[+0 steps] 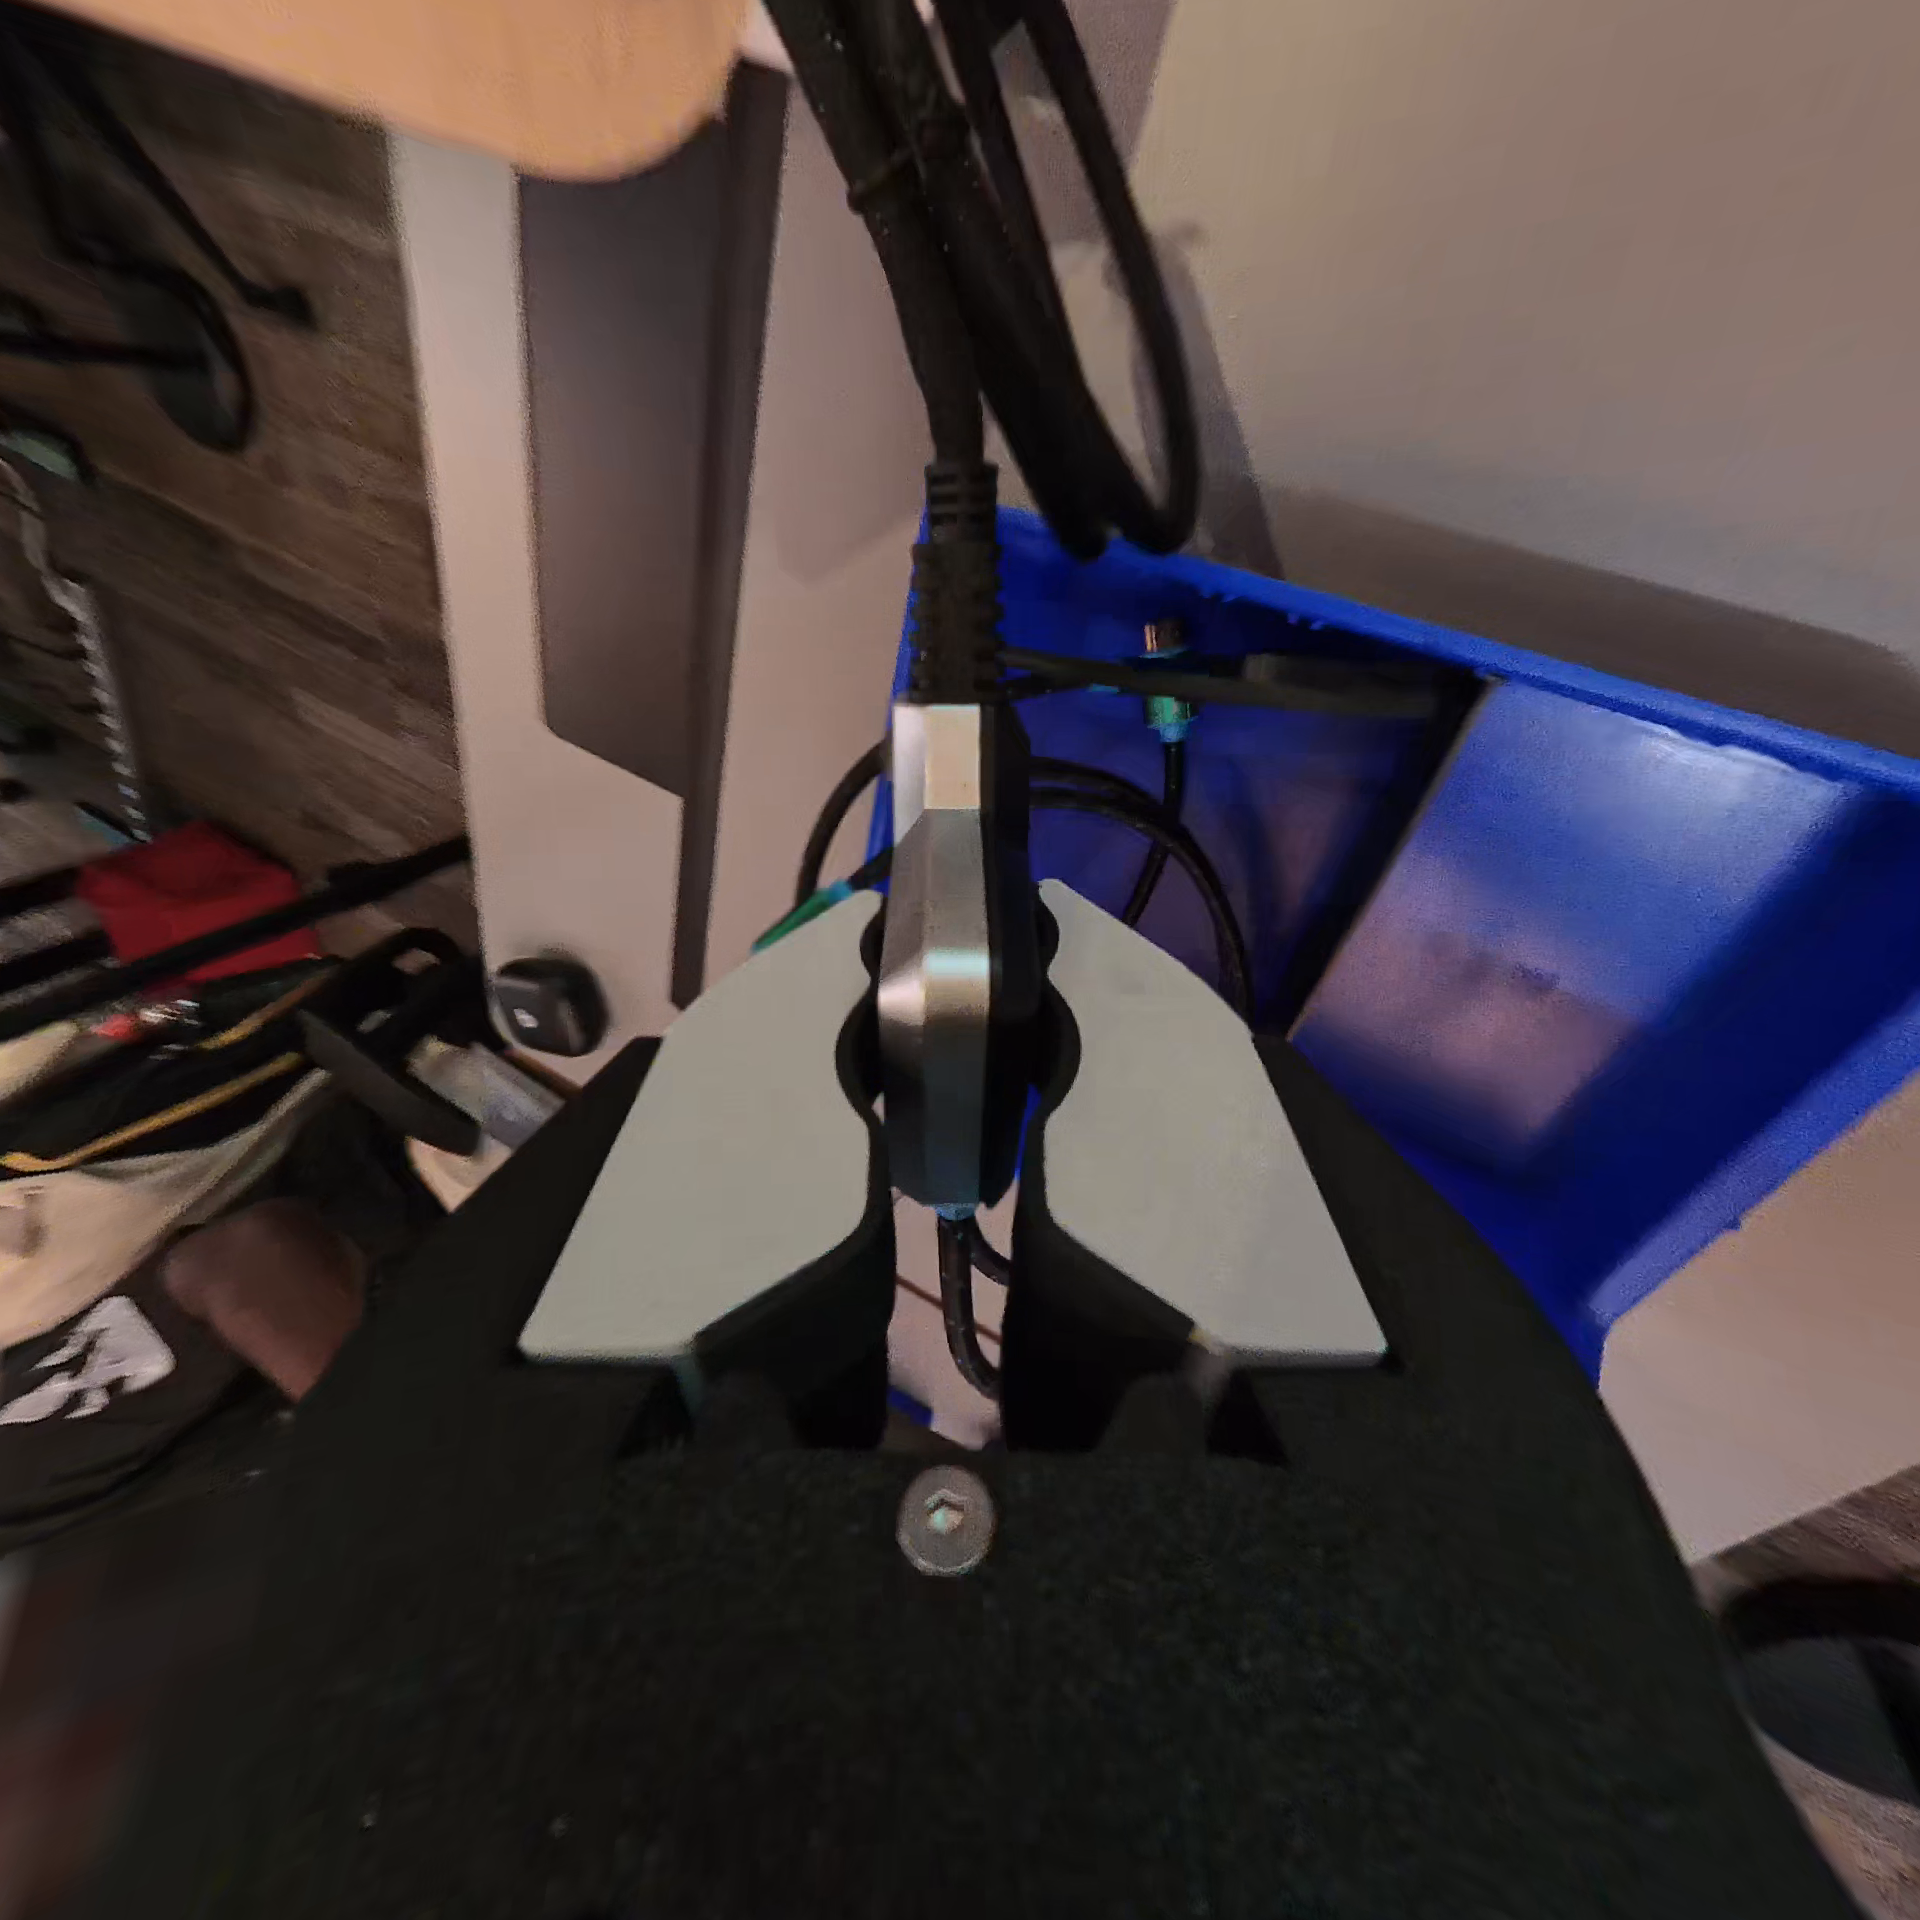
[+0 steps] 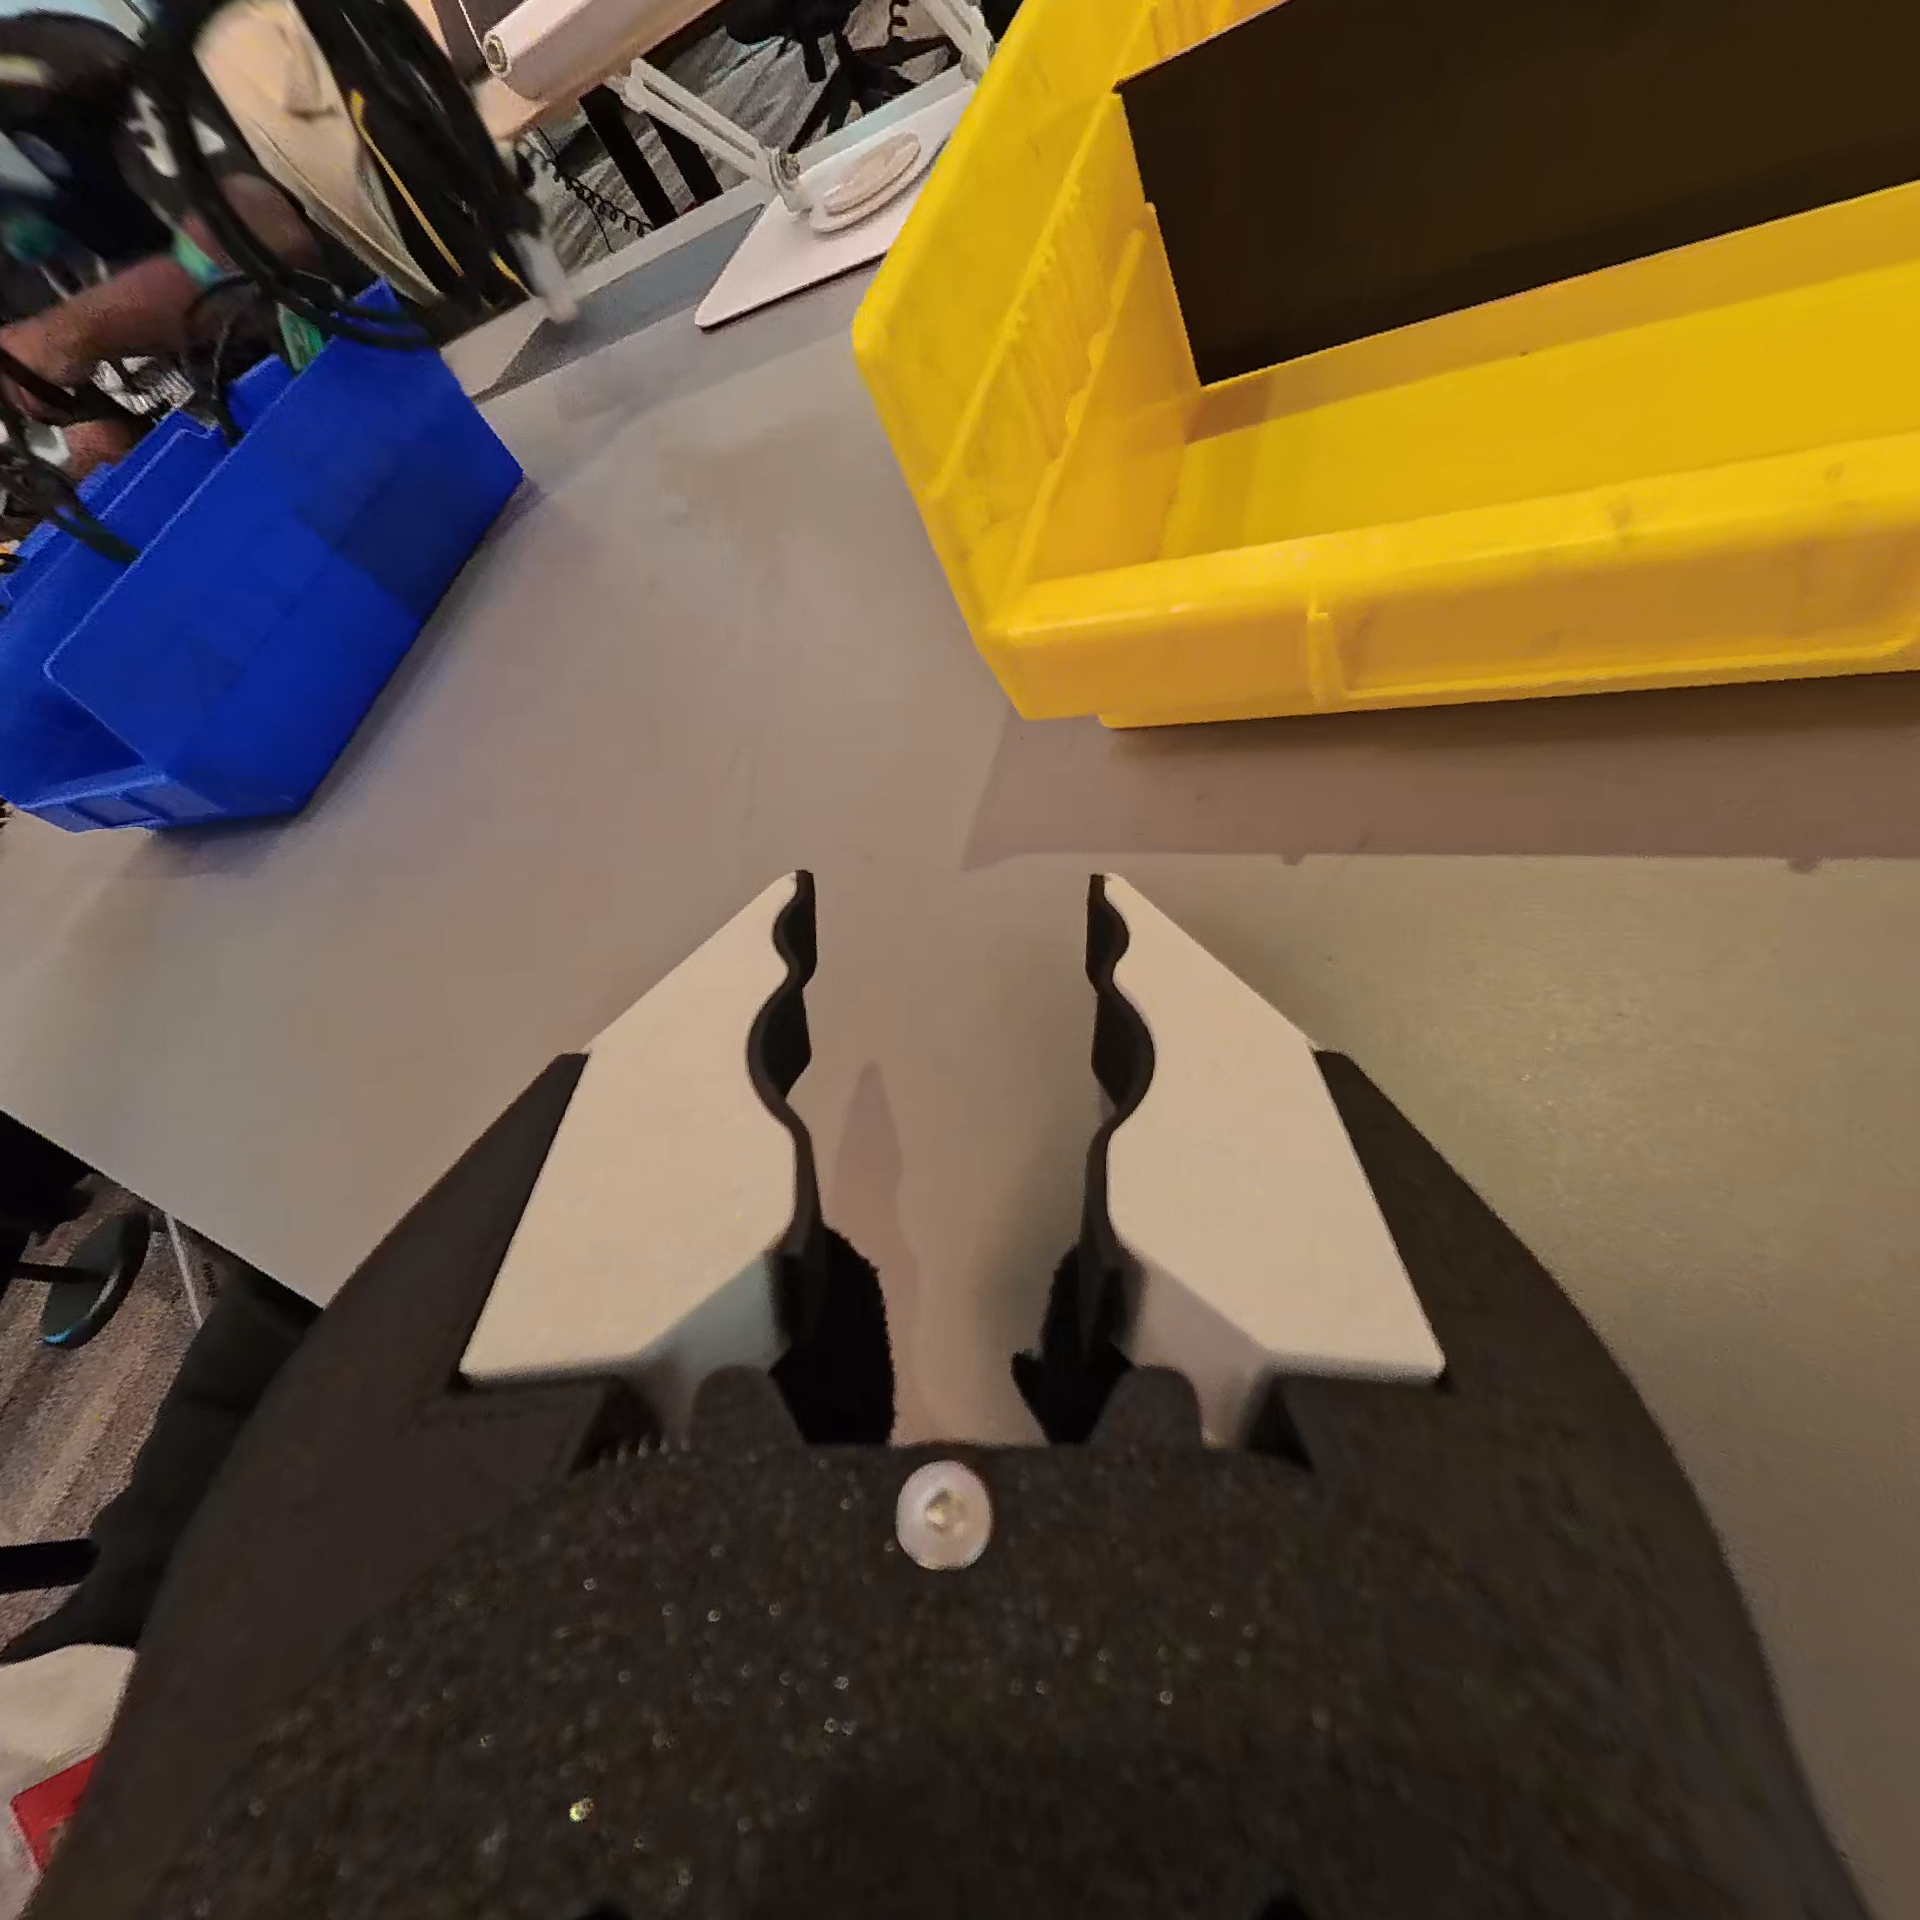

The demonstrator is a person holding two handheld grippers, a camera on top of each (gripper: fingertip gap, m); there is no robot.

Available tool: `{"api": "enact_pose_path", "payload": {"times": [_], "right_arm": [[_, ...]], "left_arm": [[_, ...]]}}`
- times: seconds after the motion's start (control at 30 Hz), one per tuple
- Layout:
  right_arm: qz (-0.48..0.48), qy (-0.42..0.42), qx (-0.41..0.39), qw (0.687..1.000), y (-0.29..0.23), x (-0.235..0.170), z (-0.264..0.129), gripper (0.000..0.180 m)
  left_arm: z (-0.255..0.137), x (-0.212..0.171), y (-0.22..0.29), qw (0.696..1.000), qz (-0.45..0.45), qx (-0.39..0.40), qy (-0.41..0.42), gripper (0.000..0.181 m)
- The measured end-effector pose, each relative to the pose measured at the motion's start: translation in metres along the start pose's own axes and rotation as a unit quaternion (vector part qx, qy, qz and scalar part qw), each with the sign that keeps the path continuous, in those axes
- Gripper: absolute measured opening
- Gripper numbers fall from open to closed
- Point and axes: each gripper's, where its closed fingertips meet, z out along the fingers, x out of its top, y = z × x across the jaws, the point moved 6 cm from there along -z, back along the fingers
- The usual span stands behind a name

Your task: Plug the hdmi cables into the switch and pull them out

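Observation:
In the left wrist view my left gripper is shut on a small silver HDMI switch, held edge-on between the fingers. A black HDMI cable plug sits in the switch's far end, and its cable runs up out of frame beside a hanging black cable loop. A thin black lead hangs from the switch's near end. In the right wrist view my right gripper is open and empty, just above the grey table. A blurred bundle of black cables hangs at the top left.
A blue bin with thin cables inside lies behind the switch; it also shows at left in the right wrist view. A yellow bin with a black divider stands at the right. A white monitor stand base sits farther back. A person's arm is at far left. The left gripper's tips are roughly 55 cm from the right gripper's.

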Motion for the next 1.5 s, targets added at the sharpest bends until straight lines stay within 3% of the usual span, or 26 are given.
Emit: {"api": "enact_pose_path", "payload": {"times": [0.17,0.27,0.37,0.47,0.57,0.7,0.87,0.97,1.03,1.23,1.37,1.5], "right_arm": [[-0.007,-0.001,-0.003,1.000,-0.001,0.001,0.001,0.052],[-0.007,-0.001,0.006,1.000,-0.006,0.001,0.003,0.052],[-0.016,-0.004,0.011,1.000,-0.011,0.001,0.007,0.052],[-0.031,-0.004,0.019,0.999,-0.016,0.002,0.011,0.051],[-0.058,0.016,0.019,0.998,-0.022,0.005,0.014,0.052],[-0.112,0.038,0.014,0.993,-0.031,0.007,0.013,0.053],[-0.207,0.038,0.077,0.974,-0.066,0.003,0.014,0.046],[-0.240,0.087,0.116,0.960,-0.102,0.001,0.021,0.047],[-0.232,0.116,0.103,0.960,-0.123,0.005,0.034,0.046],[-0.205,0.190,0.074,0.957,-0.160,0.034,0.091,0.046],[-0.187,0.253,0.094,0.945,-0.171,0.056,0.103,0.039],[-0.206,0.254,0.080,0.941,-0.169,0.053,0.108,0.027]], "left_arm": [[-0.109,0.016,0.002,0.993,0.031,0.078,0.083,0.022],[-0.181,0.033,0.003,0.973,0.007,0.142,0.180,0.022],[-0.238,0.050,0.007,0.933,-0.067,0.160,0.316,0.022],[-0.264,0.064,0.016,0.859,-0.181,0.103,0.468,0.022],[-0.248,0.076,0.034,0.759,-0.287,-0.009,0.584,0.022],[-0.174,0.093,0.071,0.620,-0.414,-0.163,0.647,0.022],[-0.056,0.127,0.128,0.461,-0.567,-0.323,0.602,0.021],[0.001,0.147,0.162,0.392,-0.638,-0.378,0.545,0.021],[0.023,0.160,0.179,0.366,-0.657,-0.401,0.523,0.021],[0.028,0.184,0.209,0.344,-0.664,-0.420,0.514,0.022],[0.029,0.184,0.222,0.334,-0.673,-0.427,0.503,0.022],[0.033,0.174,0.231,0.315,-0.694,-0.412,0.499,0.022]]}}
